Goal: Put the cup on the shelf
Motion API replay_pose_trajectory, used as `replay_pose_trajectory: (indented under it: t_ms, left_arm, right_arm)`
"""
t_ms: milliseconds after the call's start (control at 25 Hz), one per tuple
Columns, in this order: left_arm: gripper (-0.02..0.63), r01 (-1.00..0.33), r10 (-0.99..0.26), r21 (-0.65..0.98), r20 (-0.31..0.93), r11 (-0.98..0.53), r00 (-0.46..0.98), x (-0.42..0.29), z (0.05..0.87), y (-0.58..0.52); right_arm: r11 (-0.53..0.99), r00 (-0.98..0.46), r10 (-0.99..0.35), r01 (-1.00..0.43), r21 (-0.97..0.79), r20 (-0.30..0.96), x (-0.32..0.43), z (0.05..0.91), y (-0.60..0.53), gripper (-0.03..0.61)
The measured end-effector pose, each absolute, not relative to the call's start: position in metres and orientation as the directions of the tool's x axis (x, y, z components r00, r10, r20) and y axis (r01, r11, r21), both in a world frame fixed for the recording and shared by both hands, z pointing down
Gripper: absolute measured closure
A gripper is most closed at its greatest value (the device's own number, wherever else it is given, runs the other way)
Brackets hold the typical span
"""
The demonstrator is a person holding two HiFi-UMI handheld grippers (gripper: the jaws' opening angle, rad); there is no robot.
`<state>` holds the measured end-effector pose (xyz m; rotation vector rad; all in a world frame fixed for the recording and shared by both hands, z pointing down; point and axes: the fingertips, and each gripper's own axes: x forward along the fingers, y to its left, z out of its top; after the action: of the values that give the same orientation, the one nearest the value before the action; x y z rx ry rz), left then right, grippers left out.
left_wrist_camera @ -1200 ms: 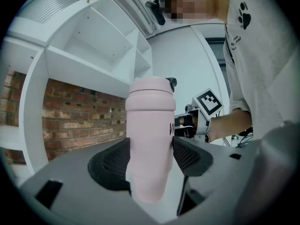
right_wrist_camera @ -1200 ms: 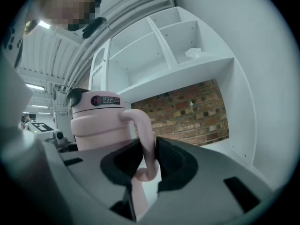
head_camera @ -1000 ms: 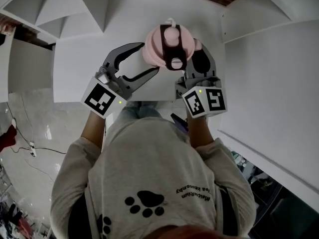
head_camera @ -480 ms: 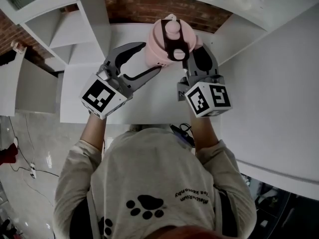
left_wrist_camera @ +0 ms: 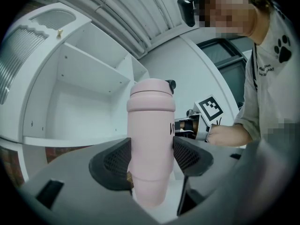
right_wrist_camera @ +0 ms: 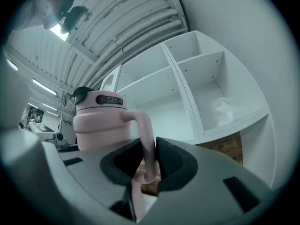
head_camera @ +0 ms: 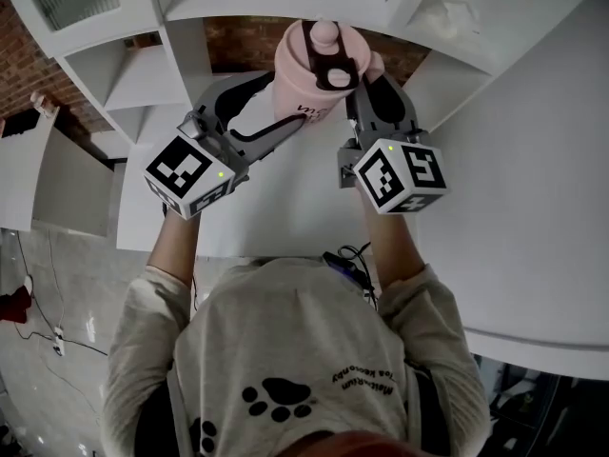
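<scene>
The pink cup (head_camera: 306, 65) with a black lid piece stands upright in the air in front of the white shelf unit (head_camera: 176, 65). My left gripper (head_camera: 285, 105) is shut on the cup's body from the left. In the left gripper view its two pads press the sides of the cup (left_wrist_camera: 151, 125), with the left gripper (left_wrist_camera: 151, 161) low on the body. My right gripper (head_camera: 366, 82) is shut on the cup's handle from the right. The right gripper view shows that handle (right_wrist_camera: 148, 144) pinched in the right gripper (right_wrist_camera: 149, 165), the cup (right_wrist_camera: 96, 123) just behind it.
Open white shelf compartments (right_wrist_camera: 206, 93) rise ahead, with a brick wall (head_camera: 252, 41) behind them. Under my hands lies a white tabletop (head_camera: 285, 212), a dark cable (head_camera: 347, 260) at its near edge. A white panel (head_camera: 533, 179) stands to the right.
Both grippers have risen together with the cup held between them. The shelf compartments and the brick wall behind them have come further into view.
</scene>
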<state>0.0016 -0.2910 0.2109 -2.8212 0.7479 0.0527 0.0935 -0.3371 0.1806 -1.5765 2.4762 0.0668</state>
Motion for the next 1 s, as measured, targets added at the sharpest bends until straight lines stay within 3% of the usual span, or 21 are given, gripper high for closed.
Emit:
replay_pose_trajectory:
  t_ms: [1000]
  left_arm:
    - [0.324, -0.503, -0.476, -0.261, -0.163, -0.824, 0.864, -0.010, 0.102, -0.306]
  right_arm:
    - [0.444, -0.424, -0.856, -0.896, -0.001, -0.296, 0.080, 0.064, -0.348, 0.486]
